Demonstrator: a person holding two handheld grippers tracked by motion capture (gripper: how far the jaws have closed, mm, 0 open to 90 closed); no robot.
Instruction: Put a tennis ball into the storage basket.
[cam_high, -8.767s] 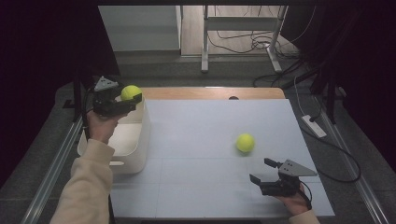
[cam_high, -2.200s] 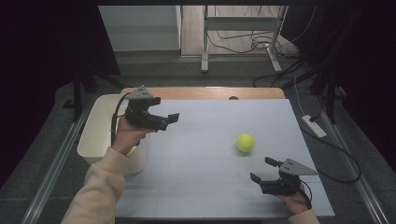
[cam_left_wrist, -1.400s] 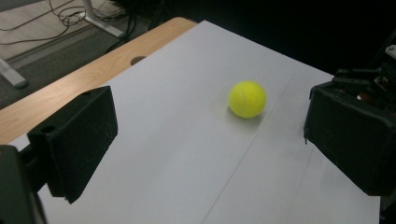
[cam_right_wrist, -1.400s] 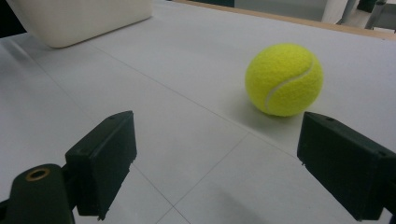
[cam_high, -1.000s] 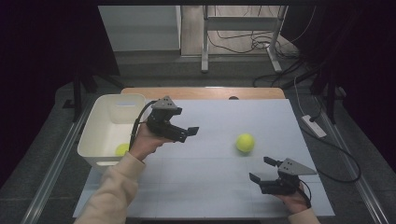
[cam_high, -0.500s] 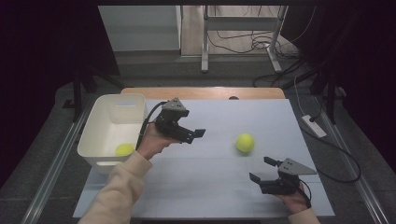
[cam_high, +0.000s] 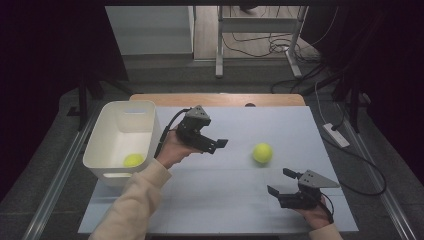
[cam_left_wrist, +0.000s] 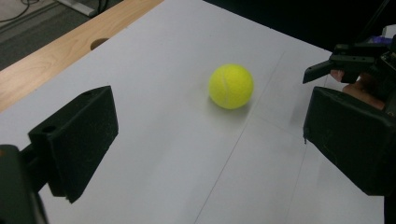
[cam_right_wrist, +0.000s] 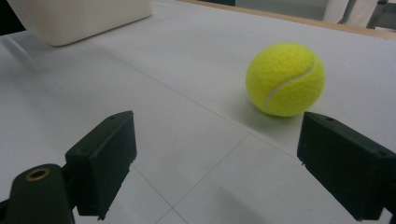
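Resting on the white table sheet (cam_high: 210, 195), item one: a yellow tennis ball (cam_high: 262, 153), loose, untouched, right of the sheet's centre in the high view. In the left gripper view the same ball (cam_left_wrist: 231, 86) lies ahead at about 12 o'clock, beyond the jaw tips and not between them; in the right gripper view it (cam_right_wrist: 285, 79) sits at roughly 1 o'clock, just past the right-hand jaw.

Item two: a second tennis ball (cam_high: 133, 160), lying on the floor of the white plastic bin (cam_high: 145, 107) (near its front wall), at 9 o'clock from the first ball and well apart from it.

Item three: left gripper (cam_high: 214, 144), held in a hand with a cream sleeve, just beside the bin's right wall, pointing toward 3 o'clock at the loose ball. Jaws stand wide apart, nothing between them; ball and gripper are apart.

Item four: right gripper (cam_high: 280, 183), held low near the sheet's front edge at about 5 o'clock from the loose ball, near it but not touching. Jaws spread apart, empty. It also appears at the right edge of the left gripper view (cam_left_wrist: 327, 70).

Item five: wooden tabletop (cam_high: 220, 99), a bare strip along the sheet's far edge, with a small round hole (cam_high: 249, 105).
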